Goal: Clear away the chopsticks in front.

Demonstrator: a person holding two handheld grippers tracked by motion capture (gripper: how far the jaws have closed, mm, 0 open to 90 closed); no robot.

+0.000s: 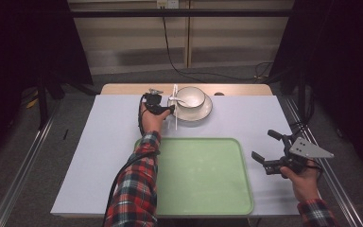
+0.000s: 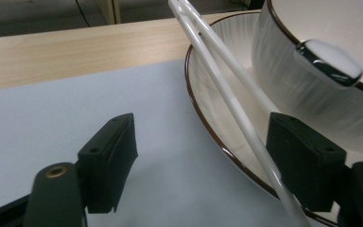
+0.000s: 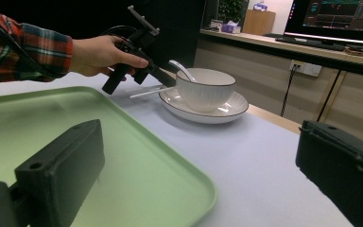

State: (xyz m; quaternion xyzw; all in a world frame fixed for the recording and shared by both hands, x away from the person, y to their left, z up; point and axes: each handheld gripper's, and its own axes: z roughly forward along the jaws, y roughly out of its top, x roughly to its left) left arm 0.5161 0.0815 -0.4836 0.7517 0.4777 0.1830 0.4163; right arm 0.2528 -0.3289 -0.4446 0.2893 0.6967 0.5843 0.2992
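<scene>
A white bowl (image 1: 191,97) stands on a brown-rimmed white plate (image 1: 203,113) at the far centre of the table, with a metal spoon (image 1: 179,100) in it. Two white chopsticks (image 1: 175,106) rest across the plate's left rim. My left gripper (image 1: 171,110) is open right at them. In the left gripper view the chopsticks (image 2: 227,80) run between the jaws, close against the right one, beside the plate (image 2: 205,101), the bowl (image 2: 283,90) and the spoon's handle (image 2: 331,61). My right gripper (image 1: 263,144) is open and holds nothing, off the right edge of a green tray (image 1: 203,175).
The tray lies on a pale mat (image 1: 108,142) at the near centre with nothing on it. A wooden table edge (image 1: 123,89) shows behind the mat. A cable (image 1: 170,52) trails on the floor beyond. In the right gripper view, a monitor (image 3: 335,19) stands on a far counter.
</scene>
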